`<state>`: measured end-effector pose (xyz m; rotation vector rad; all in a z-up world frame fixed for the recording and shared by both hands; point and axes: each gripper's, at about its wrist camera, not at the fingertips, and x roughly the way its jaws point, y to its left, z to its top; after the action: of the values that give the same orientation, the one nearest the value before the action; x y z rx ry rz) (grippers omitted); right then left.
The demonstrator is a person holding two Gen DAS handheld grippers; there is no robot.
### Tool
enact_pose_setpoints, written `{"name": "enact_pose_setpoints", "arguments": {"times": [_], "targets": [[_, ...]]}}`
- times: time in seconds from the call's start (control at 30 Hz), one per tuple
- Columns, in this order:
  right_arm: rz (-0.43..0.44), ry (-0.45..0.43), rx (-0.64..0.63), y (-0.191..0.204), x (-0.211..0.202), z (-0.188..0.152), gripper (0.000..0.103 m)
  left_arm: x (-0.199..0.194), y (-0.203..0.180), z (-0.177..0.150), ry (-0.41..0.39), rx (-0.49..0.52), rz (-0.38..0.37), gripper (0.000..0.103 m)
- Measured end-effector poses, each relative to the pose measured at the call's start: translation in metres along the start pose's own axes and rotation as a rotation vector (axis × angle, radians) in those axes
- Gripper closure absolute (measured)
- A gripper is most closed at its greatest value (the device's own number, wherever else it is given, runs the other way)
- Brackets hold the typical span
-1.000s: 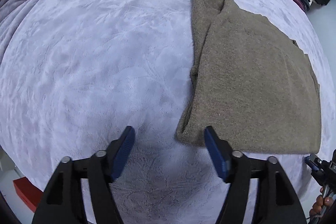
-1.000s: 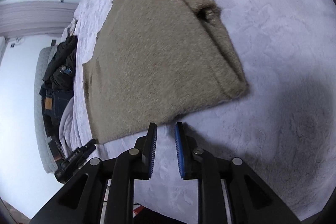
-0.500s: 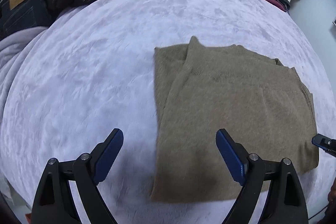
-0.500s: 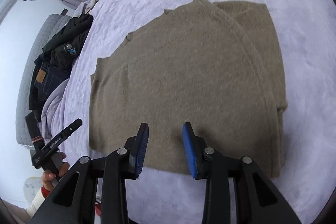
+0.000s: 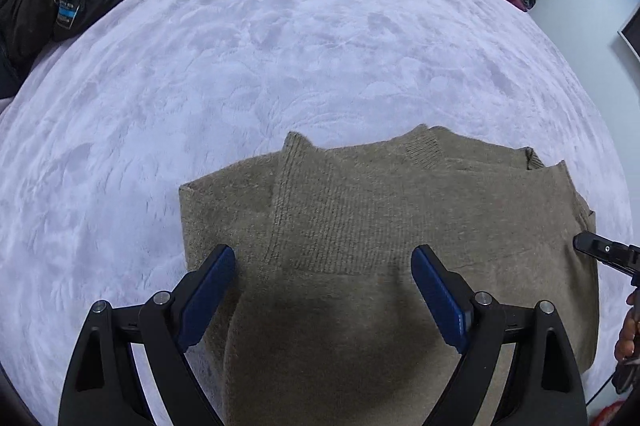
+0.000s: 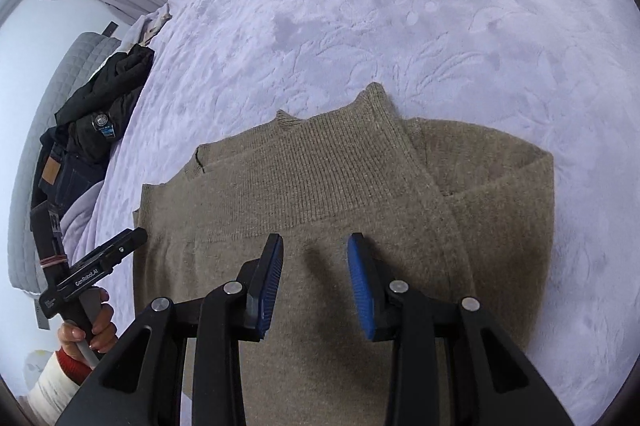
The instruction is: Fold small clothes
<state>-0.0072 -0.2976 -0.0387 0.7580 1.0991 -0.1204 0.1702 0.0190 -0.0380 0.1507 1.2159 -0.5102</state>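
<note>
We note the olive knit sweater (image 5: 400,226) lies partly folded on the lavender bed (image 5: 280,46). Left hand-held gripper (image 5: 323,294) gapes wide, right hand-held gripper (image 6: 316,282) narrower; both empty above it. Soft, limp, light knit: we judge best hold at near 6 o'clock hem corners.

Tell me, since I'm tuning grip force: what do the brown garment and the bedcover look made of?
The brown garment looks like a soft knit, perhaps wool: ribbed rows and fuzzy surface show. The bedcover looks like plush fleece, matte pale lilac, with an embossed leafy pattern.
</note>
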Motion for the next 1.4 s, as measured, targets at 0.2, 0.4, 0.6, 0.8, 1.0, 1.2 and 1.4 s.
{"name": "enact_pose_setpoints", "arguments": {"times": [0.2,0.4,0.6,0.8,1.0,1.2,1.4], "targets": [[0.054,-0.007,0.054,-0.022,0.004,0.001,0.068,0.017,0.025,-0.001,0.037,-0.067,0.0,0.013],[0.042,-0.048,0.036,-0.021,-0.017,0.0,0.067,-0.035,0.019,-0.002,-0.056,-0.036,-0.087,0.013],[0.081,-0.038,0.01,-0.014,-0.021,0.0,0.089,-0.031,-0.007,-0.001,-0.008,0.045,-0.249,0.013],[0.053,-0.021,0.06,-0.026,-0.005,0.002,0.089,0.011,0.011,0.0,0.06,-0.025,-0.182,0.017],[0.126,-0.068,0.206,-0.062,-0.009,-0.002,0.093,0.012,0.007,-0.001,0.064,0.02,-0.134,0.017],[0.1,-0.074,0.182,-0.055,-0.028,-0.007,0.087,-0.001,-0.002,-0.007,0.054,0.051,-0.015,0.017],[0.113,-0.063,0.19,-0.047,-0.038,-0.021,0.087,-0.014,0.0,-0.021,0.065,0.034,0.057,0.017]]}}
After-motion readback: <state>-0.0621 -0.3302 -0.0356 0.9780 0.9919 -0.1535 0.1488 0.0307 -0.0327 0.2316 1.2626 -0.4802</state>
